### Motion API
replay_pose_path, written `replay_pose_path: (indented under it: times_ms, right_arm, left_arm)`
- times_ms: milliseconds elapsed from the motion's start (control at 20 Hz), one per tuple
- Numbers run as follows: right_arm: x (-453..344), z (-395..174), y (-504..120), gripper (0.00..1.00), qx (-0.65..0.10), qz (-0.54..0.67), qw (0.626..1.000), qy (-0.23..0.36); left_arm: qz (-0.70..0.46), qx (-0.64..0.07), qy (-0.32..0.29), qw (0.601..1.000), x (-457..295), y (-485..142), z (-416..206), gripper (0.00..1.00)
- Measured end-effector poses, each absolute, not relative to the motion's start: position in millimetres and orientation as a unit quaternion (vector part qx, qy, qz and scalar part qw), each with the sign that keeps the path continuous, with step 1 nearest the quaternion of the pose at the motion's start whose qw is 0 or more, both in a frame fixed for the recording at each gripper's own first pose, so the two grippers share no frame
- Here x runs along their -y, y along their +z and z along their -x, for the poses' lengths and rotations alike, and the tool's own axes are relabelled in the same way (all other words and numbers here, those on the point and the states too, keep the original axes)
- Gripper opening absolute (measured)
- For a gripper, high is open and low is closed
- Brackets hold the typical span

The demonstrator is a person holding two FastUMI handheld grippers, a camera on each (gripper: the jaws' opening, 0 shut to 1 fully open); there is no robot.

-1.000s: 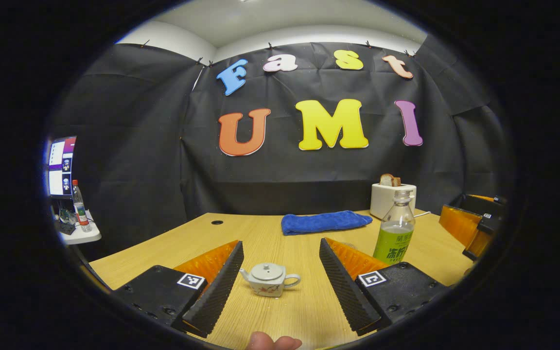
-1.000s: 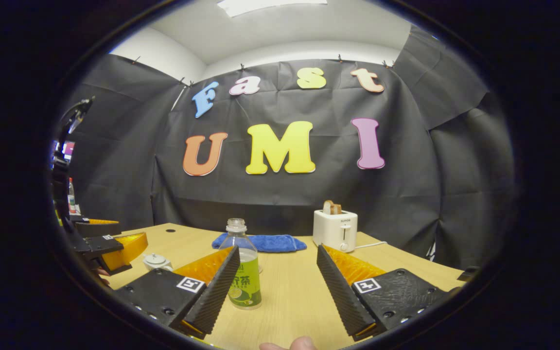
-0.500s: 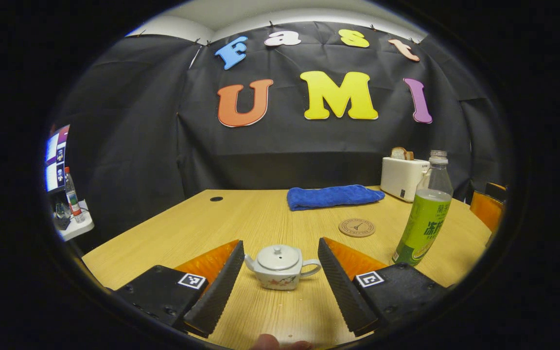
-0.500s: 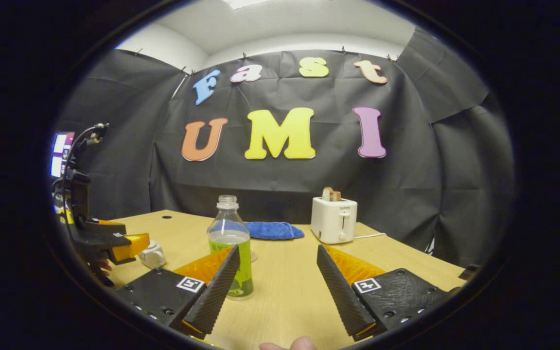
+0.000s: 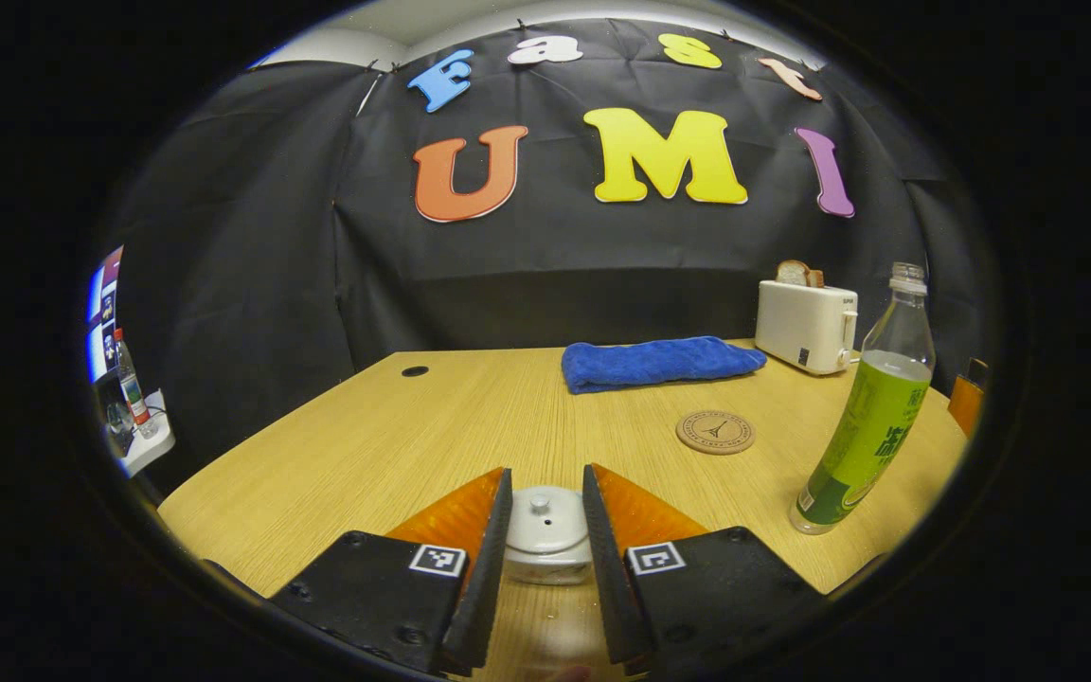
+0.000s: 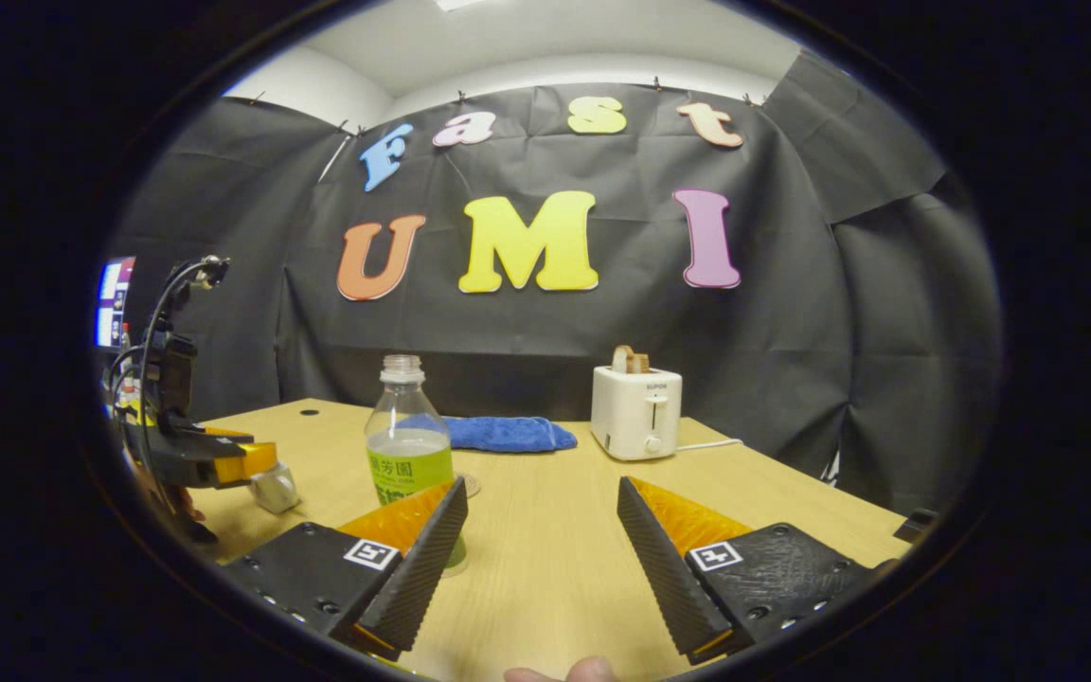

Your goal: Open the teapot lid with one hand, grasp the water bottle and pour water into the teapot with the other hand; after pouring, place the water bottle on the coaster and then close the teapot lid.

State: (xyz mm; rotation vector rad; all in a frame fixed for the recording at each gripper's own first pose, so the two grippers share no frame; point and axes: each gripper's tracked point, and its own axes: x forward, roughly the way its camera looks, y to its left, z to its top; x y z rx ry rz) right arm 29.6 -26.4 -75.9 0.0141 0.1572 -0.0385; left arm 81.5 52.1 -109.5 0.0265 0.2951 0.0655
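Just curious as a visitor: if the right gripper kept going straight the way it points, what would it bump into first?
Probably nothing soon: the right gripper points across bare table. The bottle stands left of its line, the toaster slightly right, farther off.

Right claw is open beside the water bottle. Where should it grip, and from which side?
Grip the water bottle around its straight labelled body, below the tapering shoulder. It stands upright and uncapped, so come in level from the near side, shifting the right claw leftward until the body sits between the fingers.

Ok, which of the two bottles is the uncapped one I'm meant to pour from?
The green-labelled bottle on the table, right of the coaster: its neck is open. The other, red-labelled bottle stands on the side shelf at far left.
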Motion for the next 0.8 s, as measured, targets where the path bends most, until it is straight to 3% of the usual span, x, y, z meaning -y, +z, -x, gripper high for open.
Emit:
replay_pose_path:
  times_ms: [50, 200, 250, 350, 550, 800]
  right_arm:
    - [26, -31, -77, 0.95, -0.08, -0.007, 0.997, -0.019]
    - [26, -33, -79, 0.97, -0.085, -0.007, 0.996, -0.018]
    - [25, -33, -80, 0.95, -0.086, -0.007, 0.996, -0.017]
    - [22, -33, -80, 0.95, -0.087, -0.006, 0.996, -0.014]
    - [14, -35, -83, 0.95, -0.091, 0.002, 0.996, -0.001]
    - [-1, -34, -82, 0.95, -0.092, 0.003, 0.996, 0.018]
  left_arm:
    - [-0.015, -0.148, 0.033, 0.988, -52, -109, -82, 0.39]
    - [-0.019, -0.149, 0.045, 0.988, -57, -111, -85, 0.27]
    - [-0.021, -0.149, 0.043, 0.988, -55, -110, -84, 0.16]
    - [-0.024, -0.147, 0.038, 0.988, -54, -110, -89, 0.1]
    - [-0.01, -0.142, 0.031, 0.989, -53, -109, -89, 0.03]
    - [0.001, -0.121, 0.02, 0.992, -54, -84, -86, 0.03]
